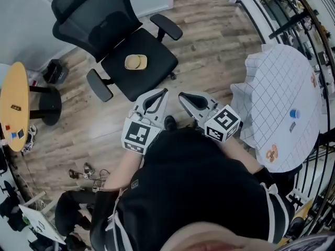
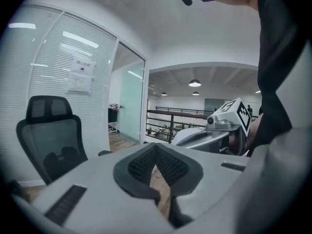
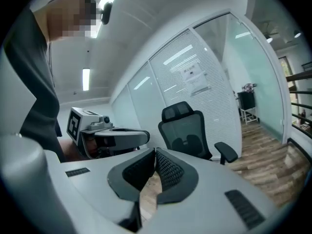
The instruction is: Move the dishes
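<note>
A small tan dish (image 1: 136,62) lies on the seat of a black mesh office chair (image 1: 120,33) on the wood floor. My left gripper (image 1: 163,92) and right gripper (image 1: 181,96) are held side by side at the person's chest, well short of the chair. Both are shut with nothing between the jaws. In the left gripper view the black pads (image 2: 156,165) meet at the tips, and the right gripper's body shows to the right. In the right gripper view the pads (image 3: 155,167) also meet, with the chair (image 3: 187,133) standing ahead.
A round table with a white checked cloth (image 1: 285,103) stands at the right, carrying a blue cap (image 1: 294,113) and a small snack item (image 1: 271,153). A yellow round side table (image 1: 13,106) sits at the left. Glass partition walls and a railing surround the room.
</note>
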The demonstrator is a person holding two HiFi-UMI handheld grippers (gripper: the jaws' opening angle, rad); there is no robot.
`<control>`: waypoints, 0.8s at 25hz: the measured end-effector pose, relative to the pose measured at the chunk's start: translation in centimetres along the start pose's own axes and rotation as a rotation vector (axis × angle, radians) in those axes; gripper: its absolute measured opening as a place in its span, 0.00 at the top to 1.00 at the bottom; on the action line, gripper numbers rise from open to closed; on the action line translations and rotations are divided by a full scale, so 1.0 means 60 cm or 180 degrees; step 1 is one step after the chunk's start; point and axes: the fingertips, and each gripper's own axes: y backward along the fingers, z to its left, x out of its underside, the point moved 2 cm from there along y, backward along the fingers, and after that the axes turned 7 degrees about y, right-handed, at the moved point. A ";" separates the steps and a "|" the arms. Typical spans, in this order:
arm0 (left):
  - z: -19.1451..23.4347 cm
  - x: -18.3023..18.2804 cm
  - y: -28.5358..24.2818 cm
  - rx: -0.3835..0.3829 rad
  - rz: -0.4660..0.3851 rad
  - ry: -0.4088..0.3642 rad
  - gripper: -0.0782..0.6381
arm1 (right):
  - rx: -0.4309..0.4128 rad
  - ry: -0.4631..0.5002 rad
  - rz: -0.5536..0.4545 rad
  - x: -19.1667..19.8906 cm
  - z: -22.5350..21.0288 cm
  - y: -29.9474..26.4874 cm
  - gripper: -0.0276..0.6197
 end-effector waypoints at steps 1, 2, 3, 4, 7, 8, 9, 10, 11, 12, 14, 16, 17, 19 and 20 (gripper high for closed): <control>0.019 0.004 0.009 -0.0066 0.0004 0.0038 0.88 | -0.0078 0.0024 0.0030 -0.003 0.005 -0.021 0.92; 0.036 0.008 0.017 -0.0134 0.0010 0.0081 0.88 | -0.0149 0.0032 0.0060 -0.004 0.009 -0.040 0.92; 0.052 0.013 0.025 -0.0206 0.0016 0.0128 0.88 | -0.0220 0.0034 0.0093 -0.005 0.011 -0.057 0.92; 0.068 0.017 0.031 -0.0289 0.0022 0.0181 0.88 | -0.0302 0.0037 0.0131 -0.005 0.012 -0.075 0.92; 0.116 0.030 0.041 -0.0579 0.0039 0.0350 0.88 | -0.0603 0.0054 0.0242 -0.005 0.012 -0.127 0.92; 0.132 0.033 0.041 -0.0657 0.0042 0.0399 0.88 | -0.0699 0.0053 0.0265 -0.004 0.010 -0.144 0.92; 0.147 0.035 0.039 -0.0715 0.0039 0.0445 0.88 | -0.0784 0.0051 0.0282 -0.004 0.006 -0.160 0.92; 0.161 0.036 0.035 -0.0758 0.0030 0.0492 0.88 | -0.0853 0.0049 0.0298 -0.004 -0.001 -0.175 0.92; 0.175 0.035 0.030 -0.0796 0.0019 0.0543 0.88 | -0.0909 0.0046 0.0313 -0.005 -0.009 -0.188 0.92; 0.189 0.033 0.024 -0.0838 0.0012 0.0591 0.88 | -0.0953 0.0043 0.0327 -0.008 -0.020 -0.201 0.92; 0.215 0.030 0.010 -0.0945 0.0033 0.0647 0.88 | -0.1036 0.0048 0.0333 -0.017 -0.044 -0.224 0.92; 0.239 0.033 -0.005 -0.1069 0.0108 0.0649 0.88 | -0.1129 0.0072 0.0330 -0.023 -0.066 -0.243 0.92; 0.252 0.036 -0.013 -0.1126 0.0141 0.0645 0.88 | -0.1175 0.0090 0.0346 -0.022 -0.077 -0.253 0.92; 0.280 0.040 -0.032 -0.1221 0.0172 0.0653 0.88 | -0.1236 0.0116 0.0416 -0.013 -0.100 -0.274 0.92; 0.295 0.044 -0.041 -0.1260 0.0179 0.0677 0.88 | -0.1248 0.0106 0.0461 -0.007 -0.110 -0.284 0.92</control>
